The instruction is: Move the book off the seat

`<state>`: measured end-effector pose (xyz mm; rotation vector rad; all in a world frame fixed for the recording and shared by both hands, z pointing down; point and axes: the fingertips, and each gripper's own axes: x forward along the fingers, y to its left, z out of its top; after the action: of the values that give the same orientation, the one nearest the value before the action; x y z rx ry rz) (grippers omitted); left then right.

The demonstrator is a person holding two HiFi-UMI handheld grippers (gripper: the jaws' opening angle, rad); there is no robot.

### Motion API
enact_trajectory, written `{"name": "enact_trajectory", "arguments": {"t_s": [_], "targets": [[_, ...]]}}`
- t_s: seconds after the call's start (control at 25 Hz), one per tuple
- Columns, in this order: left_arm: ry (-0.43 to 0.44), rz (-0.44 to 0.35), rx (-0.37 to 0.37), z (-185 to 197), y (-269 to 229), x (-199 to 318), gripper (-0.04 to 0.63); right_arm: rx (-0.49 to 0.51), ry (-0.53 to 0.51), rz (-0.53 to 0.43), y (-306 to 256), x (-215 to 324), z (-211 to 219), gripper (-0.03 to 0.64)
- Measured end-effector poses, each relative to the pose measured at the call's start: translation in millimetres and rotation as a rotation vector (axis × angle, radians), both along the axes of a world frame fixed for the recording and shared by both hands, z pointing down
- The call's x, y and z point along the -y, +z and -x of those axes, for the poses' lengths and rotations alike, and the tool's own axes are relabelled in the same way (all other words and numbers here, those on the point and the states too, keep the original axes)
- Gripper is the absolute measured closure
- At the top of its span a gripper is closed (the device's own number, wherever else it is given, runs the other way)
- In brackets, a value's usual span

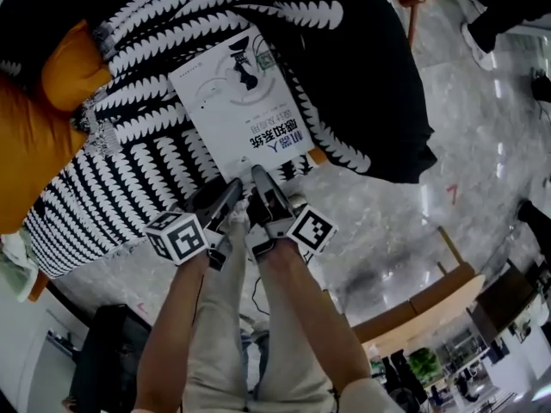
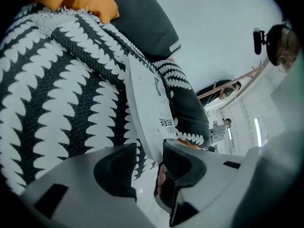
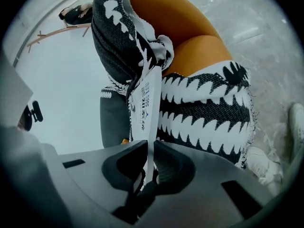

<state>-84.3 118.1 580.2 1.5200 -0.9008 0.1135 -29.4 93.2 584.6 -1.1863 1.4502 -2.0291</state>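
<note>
A thin white book (image 1: 237,101) lies on a black-and-white patterned throw (image 1: 146,162) spread over the orange seat (image 1: 30,144). Both grippers are at its near edge. In the right gripper view, my right gripper (image 3: 151,151) is shut on the book (image 3: 145,103), with both pads pressed on the thin edge; it shows in the head view (image 1: 265,183) too. In the left gripper view, my left gripper (image 2: 149,158) stands open around the book's (image 2: 147,108) edge. The edge lies against the right pad, with a gap to the left one. The head view shows this gripper (image 1: 225,198) just left of the other.
A dark cushion or cloth (image 1: 370,76) lies right of the book, and an orange cushion (image 1: 73,71) to its left. The marble floor (image 1: 448,188) spreads beyond the seat. A wooden bench (image 1: 430,299) stands lower right. A white shoe (image 3: 297,122) is on the floor.
</note>
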Motion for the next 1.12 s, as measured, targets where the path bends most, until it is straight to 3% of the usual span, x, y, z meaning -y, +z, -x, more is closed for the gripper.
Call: {"name": "enact_trajectory", "arguments": {"t_s": [0.12,0.32,0.52,0.72,0.76,0.88,1.0,1.12], "targets": [[0.010,0.022,-0.046,-11,3,0,0.442,0.016,-0.005,0.003,2,-3,2,0.569],[-0.022,0.008,-0.097,-18,-10,5,0.516,0.000,-0.005,-0.010,3,2,-1,0.558],[-0.037,0.001,-0.143,-19,-20,6,0.532,0.030,0.004,0.006,7,0,-2,0.448],[0.008,-0.018,-0.159,-21,-29,7,0.532,0.099,0.029,-0.037,5,19,-4,0.445],[0.016,-0.022,-0.157,-19,-28,7,0.532,0.099,0.027,-0.039,4,23,-2,0.481],[0.073,-0.032,-0.095,-11,-20,3,0.504,0.118,0.053,-0.024,2,24,5,0.556],[0.204,-0.066,0.018,-8,-19,-9,0.452,0.112,0.081,-0.031,-2,22,3,0.566],[0.235,-0.095,0.096,-1,-22,-16,0.394,0.120,0.083,-0.056,-12,25,1,0.568]]}}
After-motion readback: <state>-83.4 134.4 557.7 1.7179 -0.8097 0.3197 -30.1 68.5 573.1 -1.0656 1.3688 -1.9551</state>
